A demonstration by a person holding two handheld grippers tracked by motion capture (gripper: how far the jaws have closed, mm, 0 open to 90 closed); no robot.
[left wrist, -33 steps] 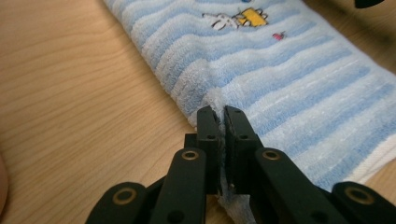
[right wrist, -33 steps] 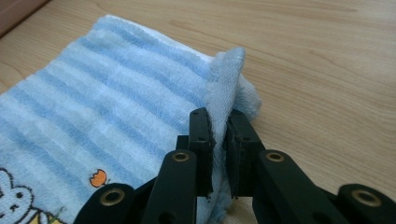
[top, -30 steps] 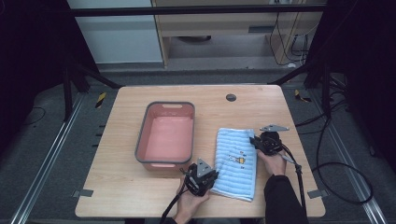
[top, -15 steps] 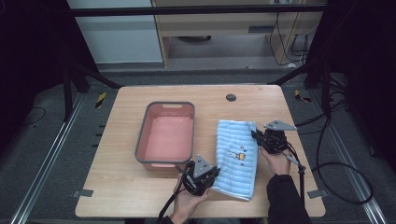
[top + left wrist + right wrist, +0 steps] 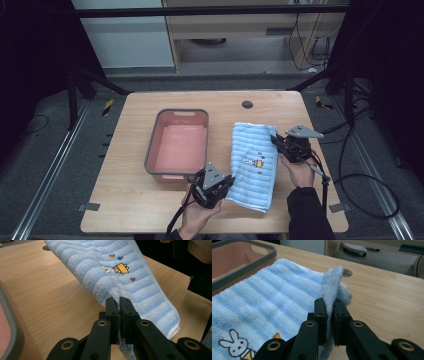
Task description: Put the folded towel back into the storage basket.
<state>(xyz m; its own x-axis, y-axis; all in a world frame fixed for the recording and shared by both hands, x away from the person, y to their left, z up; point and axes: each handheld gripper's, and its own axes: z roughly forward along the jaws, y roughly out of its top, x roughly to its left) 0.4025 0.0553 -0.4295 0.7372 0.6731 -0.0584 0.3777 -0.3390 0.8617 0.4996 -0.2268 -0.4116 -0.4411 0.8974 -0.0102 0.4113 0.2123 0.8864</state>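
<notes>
From the high view, a blue striped towel point(image 5: 252, 165) lies lengthwise on the wooden surface point(image 5: 125, 200), just to the right of a pink basin point(image 5: 177, 142) with a grey rim. The left gripper point(image 5: 220, 186) sits at the towel's near left corner and the right gripper point(image 5: 277, 141) at its far right edge, each held in a hand that comes in from the bottom. A small dark round hole point(image 5: 247, 104) is set in the surface beyond the towel. From up here the jaws are too small to judge, though each gripper meets the cloth.

The left gripper view settles it for that side: the left gripper point(image 5: 118, 302) has its two black jaws pressed together with a pinch of white-and-blue terry between them, and the towel point(image 5: 105, 267) slopes up and away from the surface point(image 5: 50, 302), clear of the wood near the grip. The little picture stitched on the towel point(image 5: 117, 267) reads plainly here, a white rabbit beside a yellow shape, with small coloured marks around it. The grey rim of the basin point(image 5: 11, 332) edges in at the left.

The right gripper view shows the right gripper point(image 5: 329, 306) likewise clamped on a fold of the towel point(image 5: 269, 295), the edge standing up above the jaws. Beyond it are the basin point(image 5: 242, 257), touching the towel's far side, and the hole point(image 5: 347, 272) just behind the raised fold. The rabbit point(image 5: 237, 343) sits at the lower left.
</notes>
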